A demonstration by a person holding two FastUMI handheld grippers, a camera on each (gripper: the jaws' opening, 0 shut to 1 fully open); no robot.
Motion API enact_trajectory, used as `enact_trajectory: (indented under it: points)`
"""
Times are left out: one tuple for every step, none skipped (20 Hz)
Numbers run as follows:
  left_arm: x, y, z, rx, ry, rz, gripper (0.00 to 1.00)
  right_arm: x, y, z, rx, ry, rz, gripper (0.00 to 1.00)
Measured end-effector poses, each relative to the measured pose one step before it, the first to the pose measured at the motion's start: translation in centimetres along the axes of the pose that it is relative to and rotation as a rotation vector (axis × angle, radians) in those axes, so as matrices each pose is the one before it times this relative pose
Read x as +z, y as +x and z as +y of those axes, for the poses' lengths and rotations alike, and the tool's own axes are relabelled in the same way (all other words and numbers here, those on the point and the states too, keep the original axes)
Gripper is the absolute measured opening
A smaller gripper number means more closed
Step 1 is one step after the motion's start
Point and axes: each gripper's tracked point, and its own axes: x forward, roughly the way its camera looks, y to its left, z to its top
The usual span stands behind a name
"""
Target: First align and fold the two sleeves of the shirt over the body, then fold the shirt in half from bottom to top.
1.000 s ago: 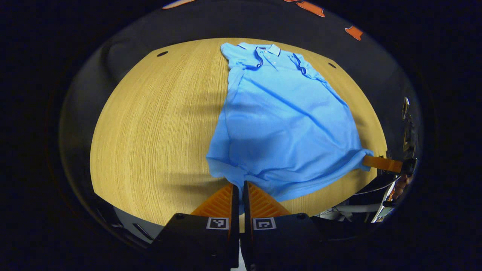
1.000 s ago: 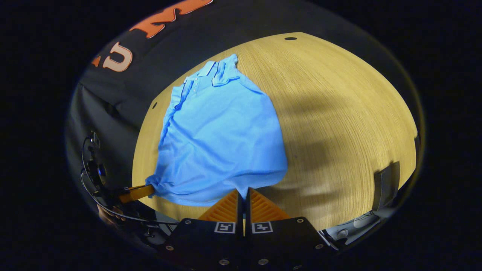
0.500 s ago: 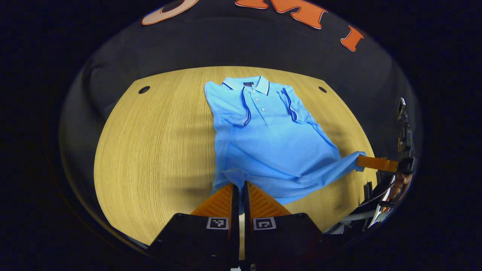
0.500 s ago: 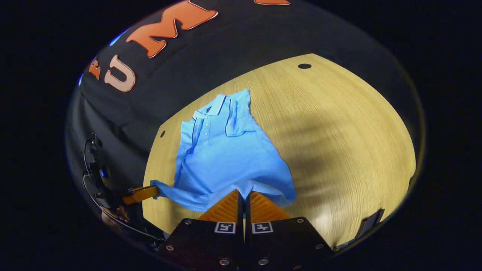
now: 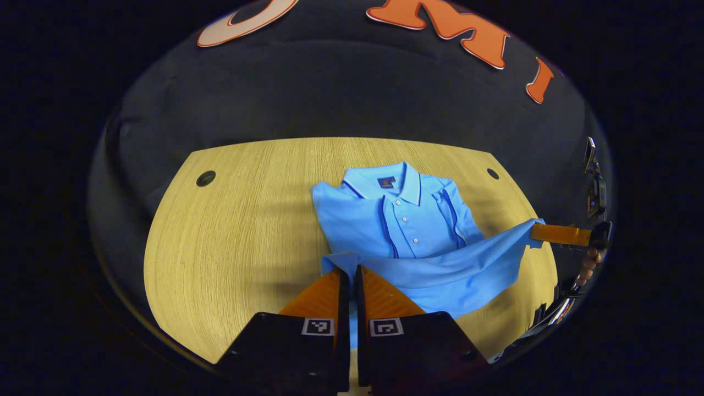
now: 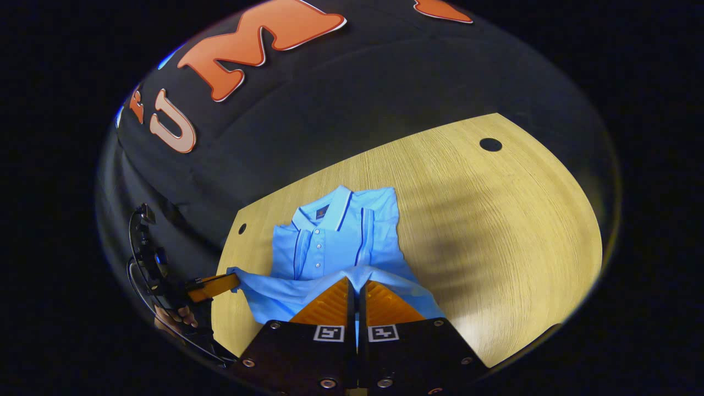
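With the left gripper point(image 5: 348, 270) and right gripper point(image 6: 357, 283) each clenched on a hem corner of the shirt point(image 5: 404, 217) mid-table point(image 5: 231, 231), carry both level toward the far collar point(image 5: 393, 184).

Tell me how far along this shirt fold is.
Sleeves look done: both lie folded over the body of the shirt near the collar. In hand: the bottom-to-top fold. The left tongs and right tongs each grip a corner of the hem, lifted above the table and stretched between them. Left: carry the hem to the collar, lay it down and let go.
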Motion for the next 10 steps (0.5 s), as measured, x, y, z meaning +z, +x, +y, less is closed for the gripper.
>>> enact_trajectory:
  points:
    - [1.214, 1.120, 0.808, 0.00094, -0.01901, -0.01173, 0.10, 0.714, 1.069, 0.020, -0.00397, 0.00037, 0.00027, 0.01]
    - [0.811, 1.245, 0.777, 0.00200, -0.02359, -0.00666, 0.10, 0.795, 1.249, -0.124, -0.00402, -0.00215, 0.00034, 0.01]
    - [0.804, 1.251, 0.691, 0.00157, -0.01863, 0.00114, 0.10, 0.585, 1.152, -0.024, -0.00635, -0.00644, -0.00011, 0.01]
    - [0.720, 1.081, 0.774, 0.00290, -0.01142, -0.00294, 0.10, 0.893, 1.126, -0.215, -0.00885, -0.00822, -0.00339, 0.01]
    - [0.829, 1.239, 0.463, 0.00165, -0.00209, -0.00147, 0.10, 0.812, 1.123, -0.142, -0.00547, -0.00135, -0.00253, 0.01]
    - [0.631, 0.984, 0.478, 0.00635, 0.00926, -0.00145, 0.10, 0.830, 1.057, -0.057, -0.00089, 0.00741, 0.00003, 0.01]
    - [0.610, 0.931, 0.339, 0.00555, 0.01381, -0.00436, 0.10, 0.522, 0.983, -0.127, -0.00244, 0.00610, 0.00568, 0.01]
    - [0.601, 0.987, 0.216, 0.00484, 0.01277, -0.00007, 0.10, 0.654, 1.100, -0.221, -0.00431, 0.00120, 0.00239, 0.01]
    - [0.729, 1.031, 0.163, 0.00426, 0.01017, -0.00285, 0.10, 0.426, 1.011, -0.287, -0.00678, 0.00000, 0.00615, 0.01]
    - [0.445, 0.773, 0.102, 0.00662, 0.00517, -0.00118, 0.10, 0.383, 1.022, -0.262, -0.01168, 0.00108, 0.00916, 0.01]
